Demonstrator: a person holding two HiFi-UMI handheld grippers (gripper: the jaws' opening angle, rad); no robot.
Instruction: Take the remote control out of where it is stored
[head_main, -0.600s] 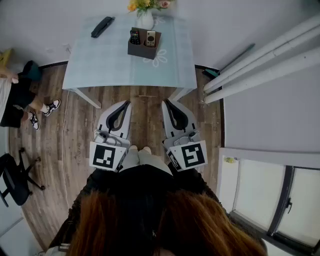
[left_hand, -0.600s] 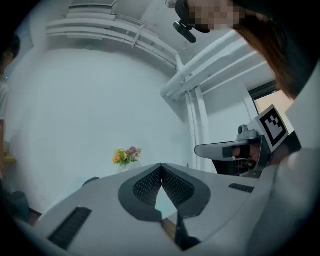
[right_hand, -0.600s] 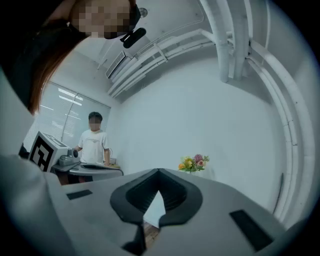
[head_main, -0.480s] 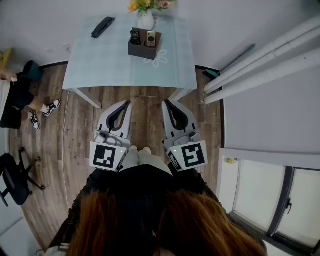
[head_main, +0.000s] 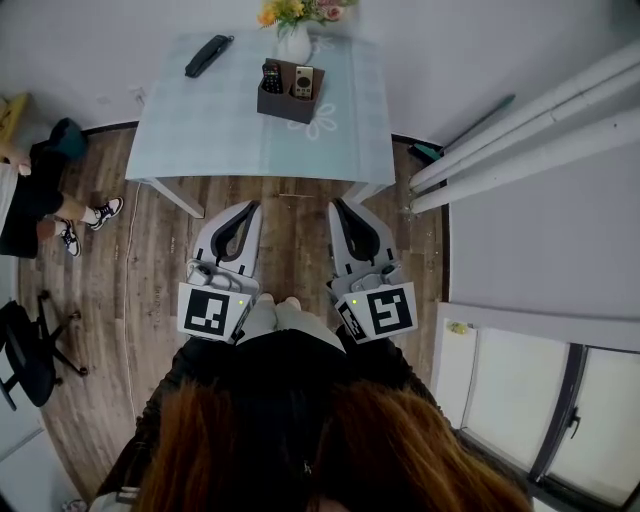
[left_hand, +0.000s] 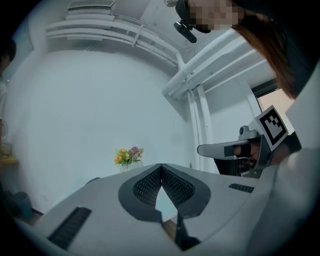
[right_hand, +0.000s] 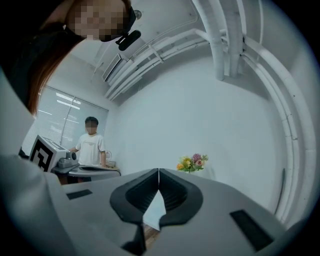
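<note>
Two remotes stand upright in a brown box (head_main: 284, 103) on the worktop (head_main: 220, 130). The box is well ahead of both claws and about on the line between them. A black remote control (head_main: 270, 76) is in the box's left part and a pale remote control (head_main: 303, 81) in its right. A long black remote (head_main: 208, 55) lies flat on the cloth, farther off, ahead and to the left of the left claw (head_main: 252, 206). A vase of flowers (head_main: 293, 40) stands just beyond the box.

The left claw and the right claw (head_main: 337, 204) are held level, side by side over the wooden floor (head_main: 290, 215). Their tips are just short of the worktop's near edge and touch nothing. In each gripper view the tips are pressed together. The gap between the pads behind them holds nothing.

Bare cloth runs from the near edge up to the box. A person's legs (head_main: 60, 215) and an office chair (head_main: 30, 355) are well to the left of the left claw. White pipes (head_main: 520, 130) run along the wall to the right of the right claw.
</note>
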